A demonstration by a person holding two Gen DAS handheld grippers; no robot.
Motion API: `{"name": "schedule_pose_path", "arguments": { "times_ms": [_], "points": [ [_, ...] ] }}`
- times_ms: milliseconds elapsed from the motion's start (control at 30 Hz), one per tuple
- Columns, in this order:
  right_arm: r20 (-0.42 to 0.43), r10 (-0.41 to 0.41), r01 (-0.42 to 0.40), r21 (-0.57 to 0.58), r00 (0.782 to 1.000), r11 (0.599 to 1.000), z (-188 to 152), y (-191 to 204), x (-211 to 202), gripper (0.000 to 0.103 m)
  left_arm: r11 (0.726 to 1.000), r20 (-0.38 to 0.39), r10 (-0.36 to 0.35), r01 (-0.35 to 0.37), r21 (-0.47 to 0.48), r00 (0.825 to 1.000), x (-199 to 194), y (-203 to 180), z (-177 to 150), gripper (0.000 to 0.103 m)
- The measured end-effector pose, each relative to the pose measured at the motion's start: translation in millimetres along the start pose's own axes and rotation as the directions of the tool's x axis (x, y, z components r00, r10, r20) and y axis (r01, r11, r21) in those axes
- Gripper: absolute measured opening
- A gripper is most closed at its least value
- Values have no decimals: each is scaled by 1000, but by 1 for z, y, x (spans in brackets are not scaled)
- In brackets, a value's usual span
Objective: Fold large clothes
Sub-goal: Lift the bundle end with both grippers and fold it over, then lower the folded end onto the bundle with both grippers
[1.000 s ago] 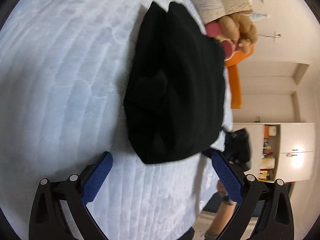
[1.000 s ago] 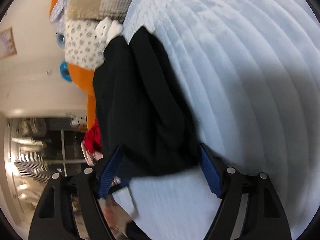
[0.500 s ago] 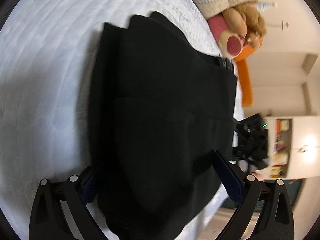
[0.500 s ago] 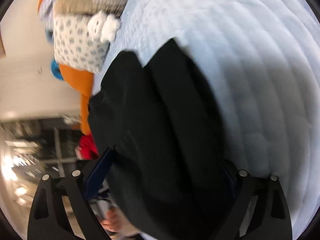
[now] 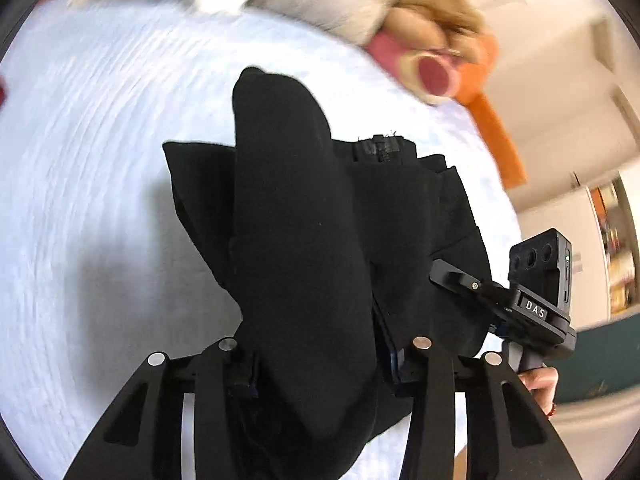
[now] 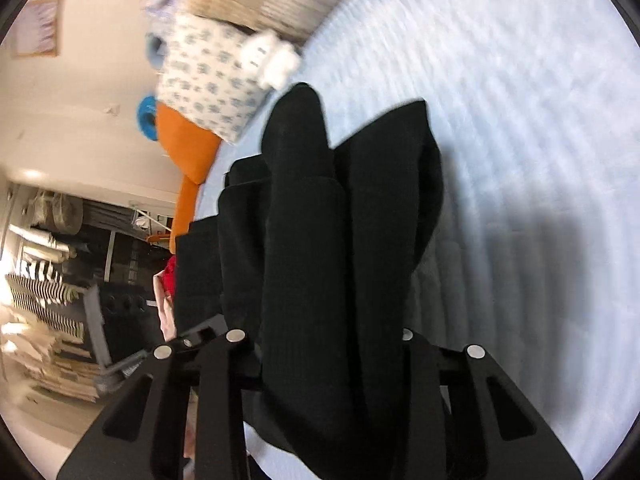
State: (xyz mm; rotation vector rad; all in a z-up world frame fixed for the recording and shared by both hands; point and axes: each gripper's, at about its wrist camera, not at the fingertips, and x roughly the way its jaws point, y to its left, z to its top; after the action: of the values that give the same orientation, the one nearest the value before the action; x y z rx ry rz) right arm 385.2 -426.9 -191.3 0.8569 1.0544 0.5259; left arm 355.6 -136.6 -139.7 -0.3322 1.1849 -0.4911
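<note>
Black knit fabric fills both views right now, so here's where we're at with the black garment (image 5: 304,240): it's already bunched into a thick multi-layer bundle, and both tongs have it. Our left gripper (image 5: 316,356) has its jaws closing with a fat wad of the cloth between them, and the fabric looks properly pinched there, with layers spilling out over the front. Same story for the right gripper (image 6: 324,344), jaws closing on a thick roll of the same garment, cloth squeezed between the arms. In the left view you can also see the right tool off to the side with a hand (image 5: 538,386) on its handle, so the two grips sit near each other on one edge of the bundle. The garment hangs from both grippers over the pale blue quilted bedspread (image 5: 100,160), its far end drooping toward the bed; we honestly can't tell whether that end touches. Pillows and a plush toy (image 5: 432,48) are piled at the head of the bed, well apart from the work. Our guess on progress: several folds are in, it's fairly far along, and what's left is laying it down flat and neatening, maybe one last fold.
</note>
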Motion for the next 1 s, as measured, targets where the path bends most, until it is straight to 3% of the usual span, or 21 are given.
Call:
{"name": "schedule_pose_path", "arguments": {
  "times_ms": [100,167,267,367,467,600,700,800,1000],
  "points": [
    [129,-36,45,-67,991,997,-13,7,-78,33,991,45,-38,31,132,998,-4,-72,-2,46],
    [216,-96,118,-93,972,989,-23,6,-130,33,973,45,-49,38,227,998,6,-121,-6,47],
    [345,-212,253,-80,914,964,-46,-9,-214,33,922,20,-54,42,385,998,40,-202,-18,48],
    [425,-302,341,-16,853,940,-67,-37,-276,33,882,-59,-111,126,455,992,83,-264,-26,48],
    [471,-354,367,67,808,928,-88,-74,-323,33,852,-121,-139,181,490,983,120,-313,-43,48],
    [506,-402,377,156,763,913,-109,-121,-364,33,802,-175,-125,203,562,977,173,-377,-56,48],
    [520,-412,359,205,748,911,-118,-152,-382,33,794,-208,-115,216,568,971,209,-403,-54,48],
    [514,-411,341,229,753,912,-120,-174,-381,33,787,-219,-94,207,581,971,223,-404,-69,48],
    [480,-412,357,206,774,911,-101,-182,-352,33,822,-238,-51,176,542,970,250,-382,-53,48]
  ]
}}
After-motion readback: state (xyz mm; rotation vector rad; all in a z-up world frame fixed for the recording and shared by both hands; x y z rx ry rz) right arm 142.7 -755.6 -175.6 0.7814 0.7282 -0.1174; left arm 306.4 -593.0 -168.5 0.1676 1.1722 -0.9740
